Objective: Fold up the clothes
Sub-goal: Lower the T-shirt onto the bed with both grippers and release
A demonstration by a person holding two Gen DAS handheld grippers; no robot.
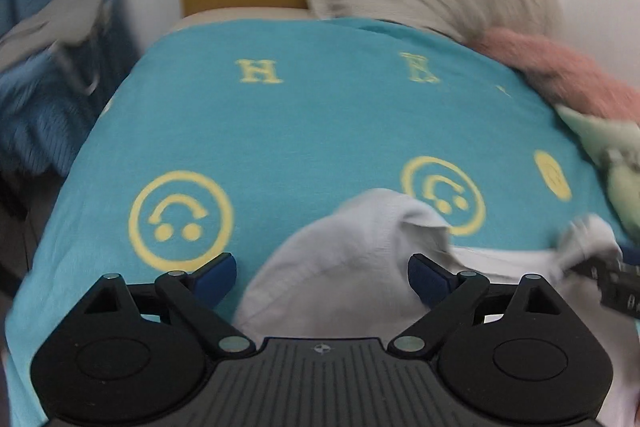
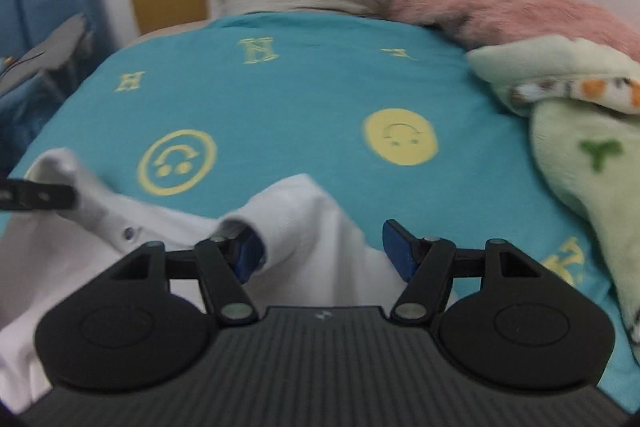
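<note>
Over the teal blanket point(image 1: 320, 131), left gripper point(image 1: 322, 277) and right gripper point(image 2: 322, 251) level, jaws spread around white shirt point(image 2: 304, 211).

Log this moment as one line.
task: fold clothes | left gripper: open over shirt | right gripper: open, shirt fold between jaws | surface: blanket

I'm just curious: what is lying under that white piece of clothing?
The white garment lies on a turquoise blanket printed with yellow smiley faces and letters. Whatever is under the blanket, and the print directly beneath the garment, is covered.
</note>
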